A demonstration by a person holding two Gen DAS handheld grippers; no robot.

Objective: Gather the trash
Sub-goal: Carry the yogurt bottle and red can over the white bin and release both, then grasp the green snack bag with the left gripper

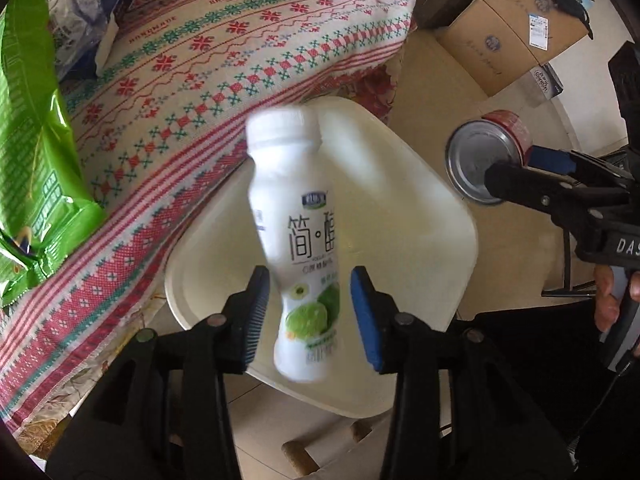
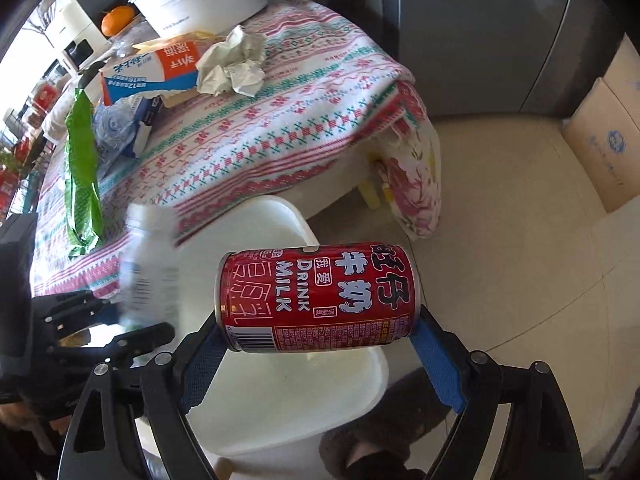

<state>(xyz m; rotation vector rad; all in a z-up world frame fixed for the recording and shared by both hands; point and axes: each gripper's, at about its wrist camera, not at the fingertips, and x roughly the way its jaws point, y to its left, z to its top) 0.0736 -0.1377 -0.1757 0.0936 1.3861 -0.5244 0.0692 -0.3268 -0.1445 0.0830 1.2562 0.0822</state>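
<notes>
A white yogurt bottle (image 1: 298, 240) with a green fruit label hangs blurred between the pads of my left gripper (image 1: 310, 316). The pads stand apart from the bottle's sides, so the gripper is open. The bottle is above a white plastic bin (image 1: 420, 216) on the floor. My right gripper (image 2: 316, 340) is shut on a red milk can (image 2: 320, 298), held sideways over the same bin (image 2: 280, 392). The can (image 1: 490, 156) and right gripper also show in the left wrist view. The blurred bottle (image 2: 150, 276) shows in the right wrist view.
A table with a patterned cloth (image 1: 224, 80) holds a green bag (image 1: 32, 152), crumpled paper (image 2: 234, 62), a milk carton (image 2: 152, 72) and clear plastic (image 2: 114, 128). Cardboard boxes (image 1: 516, 28) stand on the tiled floor. A slippered foot (image 2: 384, 432) is near the bin.
</notes>
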